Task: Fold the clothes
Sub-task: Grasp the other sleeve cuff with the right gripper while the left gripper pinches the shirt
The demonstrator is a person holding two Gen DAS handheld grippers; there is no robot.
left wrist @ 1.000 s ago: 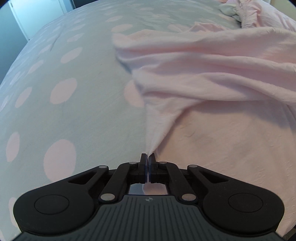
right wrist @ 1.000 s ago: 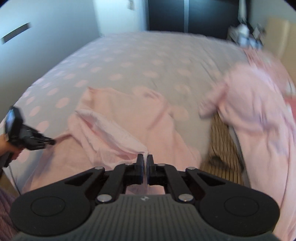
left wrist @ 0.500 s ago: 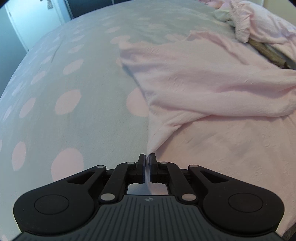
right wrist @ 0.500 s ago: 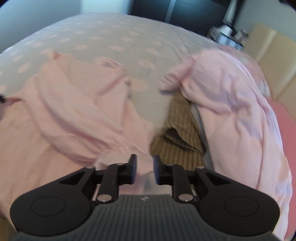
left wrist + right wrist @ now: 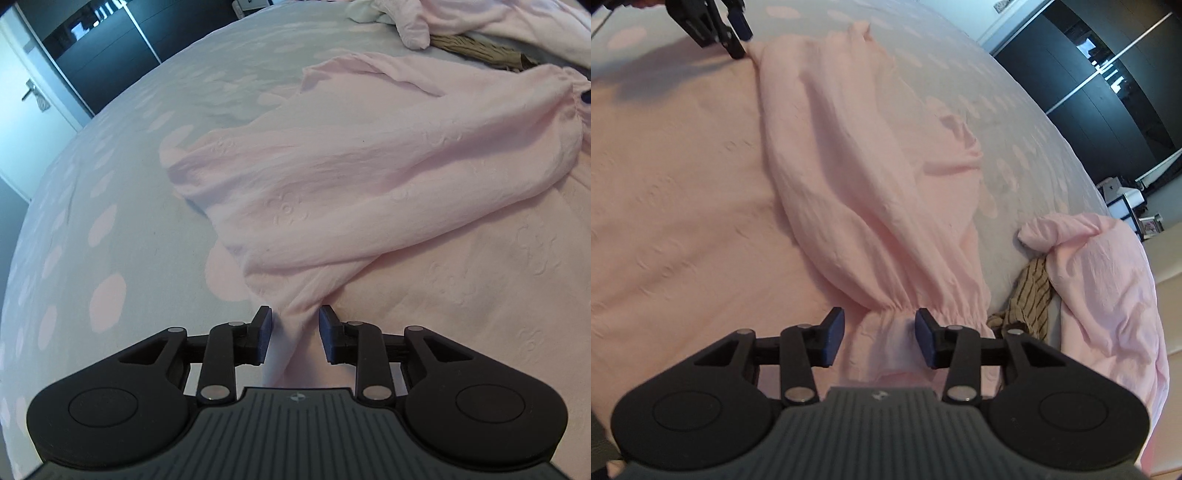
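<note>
A pale pink garment [image 5: 369, 177] lies spread on the dotted grey bed cover [image 5: 92, 184], with a long sleeve laid across its body. My left gripper [image 5: 295, 321] is low over the garment's near edge. Its jaws are opening, and a ridge of pink cloth runs loose between them. In the right wrist view the same garment [image 5: 849, 184] ends in a gathered cuff. My right gripper [image 5: 880, 325] sits over that cuff with its jaws opening and the cloth slack between the pads. The left gripper [image 5: 735, 33] shows at the top left of that view.
Another crumpled pink garment [image 5: 1108, 277] and a brown striped one [image 5: 1034, 288] lie at the right side of the bed cover [image 5: 1015, 122]. The brown striped garment [image 5: 480, 48] also shows in the left wrist view. Dark wardrobe doors [image 5: 1108, 74] stand beyond the bed, and a white door [image 5: 22, 110] is at the far left.
Both grippers were shut on pink cloth and now stand open with it loose between the pads. The right gripper came down to the bed, and the sleeve has settled flat.
</note>
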